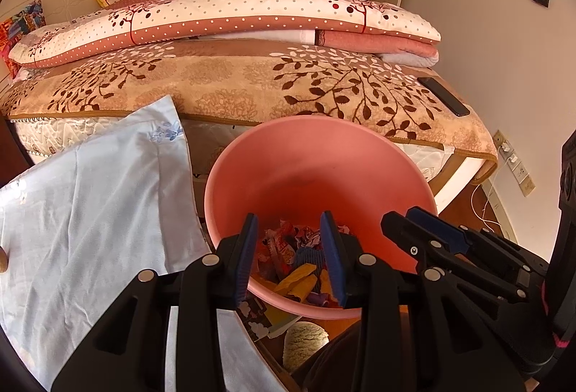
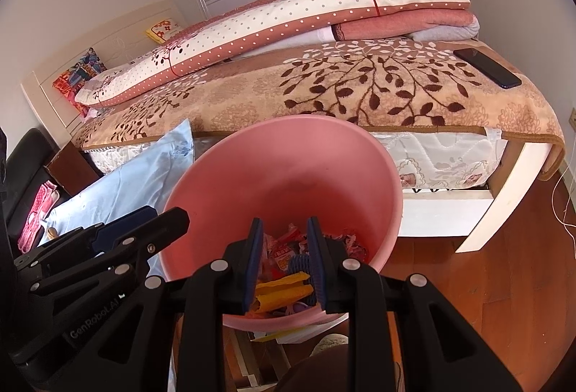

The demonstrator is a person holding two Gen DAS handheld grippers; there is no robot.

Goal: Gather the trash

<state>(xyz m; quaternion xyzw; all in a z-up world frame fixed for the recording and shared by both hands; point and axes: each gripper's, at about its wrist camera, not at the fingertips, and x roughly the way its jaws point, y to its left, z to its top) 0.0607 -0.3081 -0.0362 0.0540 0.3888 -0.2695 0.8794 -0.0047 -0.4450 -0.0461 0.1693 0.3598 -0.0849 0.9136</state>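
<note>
While both tongs [image 1: 289,255] gape, trash [image 1: 298,266] lies beyond.

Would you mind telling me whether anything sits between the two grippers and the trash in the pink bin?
Nothing visible blocks either one. The left gripper and right gripper are both open above the near rim of the pink bin, whose mouth is uncovered, with the wrappers in plain sight at the bottom.

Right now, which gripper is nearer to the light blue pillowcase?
Left. The left gripper hangs over the pink bin, on the side where the light blue pillowcase lies. The right gripper is over the bin too, farther from it.
</note>
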